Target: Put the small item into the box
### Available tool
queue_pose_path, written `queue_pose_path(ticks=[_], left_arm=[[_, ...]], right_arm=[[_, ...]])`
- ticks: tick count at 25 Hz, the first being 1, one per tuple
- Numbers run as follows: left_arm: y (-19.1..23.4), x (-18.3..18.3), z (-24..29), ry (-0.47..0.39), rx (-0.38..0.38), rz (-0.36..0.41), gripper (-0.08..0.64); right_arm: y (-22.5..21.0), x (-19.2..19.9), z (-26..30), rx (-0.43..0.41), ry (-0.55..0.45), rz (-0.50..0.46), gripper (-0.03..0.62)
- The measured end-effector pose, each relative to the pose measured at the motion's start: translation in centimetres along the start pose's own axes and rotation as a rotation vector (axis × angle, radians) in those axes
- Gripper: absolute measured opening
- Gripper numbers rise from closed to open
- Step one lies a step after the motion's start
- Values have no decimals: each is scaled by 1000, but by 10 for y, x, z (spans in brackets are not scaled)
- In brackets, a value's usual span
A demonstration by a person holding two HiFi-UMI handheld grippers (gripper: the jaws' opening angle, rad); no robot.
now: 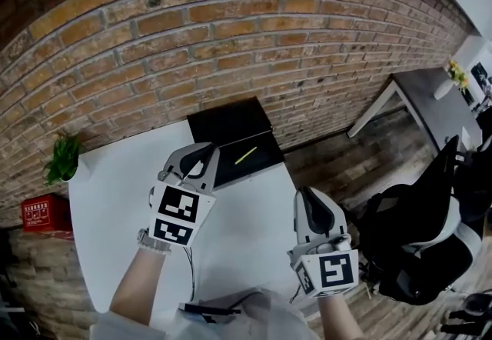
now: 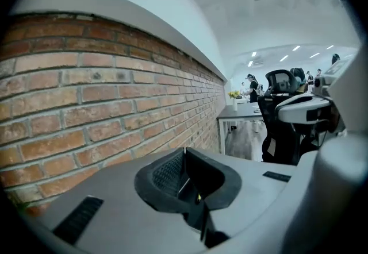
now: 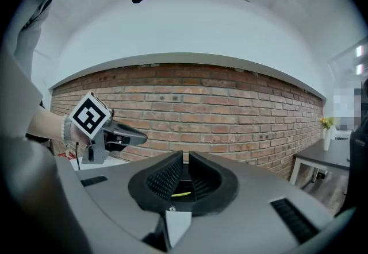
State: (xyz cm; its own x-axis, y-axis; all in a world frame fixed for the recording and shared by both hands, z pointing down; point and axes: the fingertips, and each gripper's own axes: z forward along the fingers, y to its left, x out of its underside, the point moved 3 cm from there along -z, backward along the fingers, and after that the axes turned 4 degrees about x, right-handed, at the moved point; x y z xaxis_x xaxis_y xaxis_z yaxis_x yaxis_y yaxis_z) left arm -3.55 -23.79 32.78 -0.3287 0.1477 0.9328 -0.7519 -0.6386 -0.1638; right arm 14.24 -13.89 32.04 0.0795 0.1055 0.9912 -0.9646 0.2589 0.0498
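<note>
The left gripper (image 2: 184, 156) has its jaws drawn close, only a slit between them and nothing in it, and the right gripper (image 3: 185, 161) is the same - near-closed and empty. Both hang above the white table (image 1: 115, 200), the left one just short of the black box (image 1: 231, 117), the right one nearer the person and well apart from it. The small item (image 1: 246, 155) already lies inside the box, on the dark floor of its lower half, so the step in hand looks like a clean retreat. To do it well, I would lift the left gripper straight up before pulling it back, since its tips are close to the box's near edge and a sideways sweep could nudge the box. The item is a thin, straight, yellow-green stick - pen-like, lying slantwise and loose, bright against the black. It looks light enough to roll if the box is jolted.
</note>
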Motion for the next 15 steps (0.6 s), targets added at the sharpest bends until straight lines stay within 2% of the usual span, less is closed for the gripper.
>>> queue_pose_path(ticks=[8,12,15], left_arm=[[-17,-41,-74,-134,-64,42,26],[-25,-58,-104,-180,-84,114,26],[-32,-63,-121,-198,-97,136,26]], right_arm=[[32,-27,-8,-64,-52,-15,60],[44,-40,-13,-87,-78,-19,60],[48,-45,-16,-95,-88,-23,60]])
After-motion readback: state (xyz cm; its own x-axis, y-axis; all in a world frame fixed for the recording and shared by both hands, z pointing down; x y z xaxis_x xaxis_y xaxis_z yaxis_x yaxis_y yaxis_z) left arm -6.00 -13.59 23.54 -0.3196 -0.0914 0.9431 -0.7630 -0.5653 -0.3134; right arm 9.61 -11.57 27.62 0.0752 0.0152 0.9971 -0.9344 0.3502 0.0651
